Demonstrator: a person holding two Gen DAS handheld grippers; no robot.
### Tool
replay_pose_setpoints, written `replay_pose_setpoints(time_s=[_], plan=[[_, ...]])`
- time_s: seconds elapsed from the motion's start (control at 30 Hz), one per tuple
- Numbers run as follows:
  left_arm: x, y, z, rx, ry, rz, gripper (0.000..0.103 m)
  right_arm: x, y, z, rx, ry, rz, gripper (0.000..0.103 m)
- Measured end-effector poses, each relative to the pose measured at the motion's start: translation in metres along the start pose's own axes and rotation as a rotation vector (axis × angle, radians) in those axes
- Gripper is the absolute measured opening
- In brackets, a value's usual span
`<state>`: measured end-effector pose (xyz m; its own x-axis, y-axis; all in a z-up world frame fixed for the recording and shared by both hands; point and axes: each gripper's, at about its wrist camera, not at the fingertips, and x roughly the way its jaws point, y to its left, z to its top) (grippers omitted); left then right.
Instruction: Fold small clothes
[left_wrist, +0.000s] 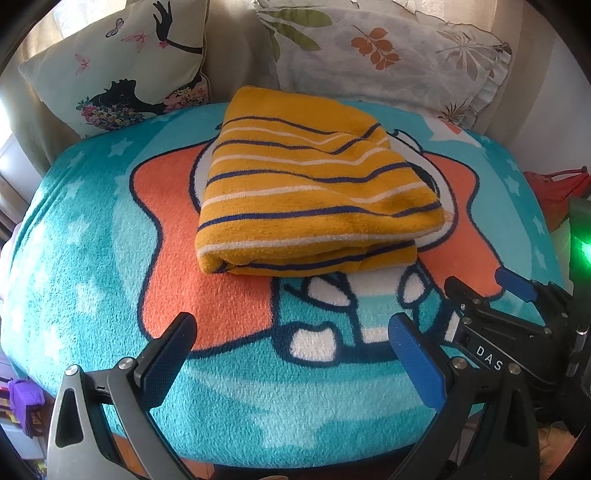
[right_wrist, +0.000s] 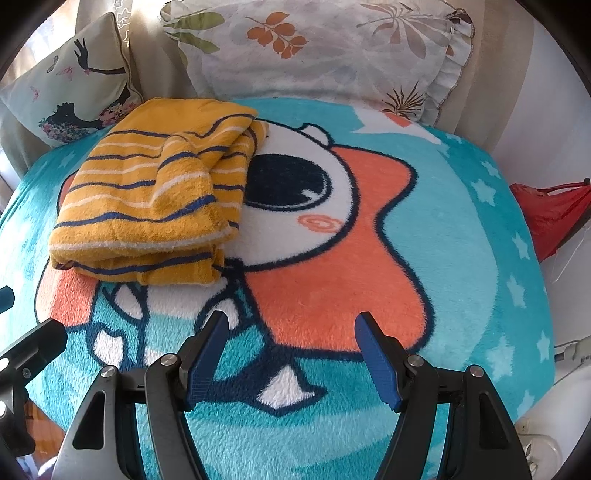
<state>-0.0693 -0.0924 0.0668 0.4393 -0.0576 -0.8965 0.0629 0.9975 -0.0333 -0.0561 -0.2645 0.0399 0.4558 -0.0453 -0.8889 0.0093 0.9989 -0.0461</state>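
A yellow garment with navy and white stripes (left_wrist: 314, 184) lies folded into a thick rectangle on the teal cartoon blanket (left_wrist: 92, 258). In the right wrist view the garment (right_wrist: 147, 199) lies at the left of the blanket (right_wrist: 461, 229). My left gripper (left_wrist: 291, 325) is open and empty, hovering over the blanket just in front of the garment. My right gripper (right_wrist: 291, 321) is open and empty, to the right of the garment. The right gripper also shows at the right edge of the left wrist view (left_wrist: 476, 280).
A butterfly-print cushion (left_wrist: 122, 62) and a leaf-print pillow (left_wrist: 388, 55) lean behind the blanket. A red bag (right_wrist: 554, 210) lies off the right edge. Purple items (left_wrist: 22, 402) sit low at the left. The left gripper's finger tip (right_wrist: 37, 339) shows at the left.
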Motion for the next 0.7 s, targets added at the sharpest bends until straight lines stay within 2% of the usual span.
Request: replay_pose_setpoints(time_s=[0.7], plan=[[-0.0014, -0.0020, -0.0033, 0.000, 0.009, -0.001, 0.103, -0.0022, -0.0015, -0.0009, -0.005, -0.004, 0.009, 0.076]])
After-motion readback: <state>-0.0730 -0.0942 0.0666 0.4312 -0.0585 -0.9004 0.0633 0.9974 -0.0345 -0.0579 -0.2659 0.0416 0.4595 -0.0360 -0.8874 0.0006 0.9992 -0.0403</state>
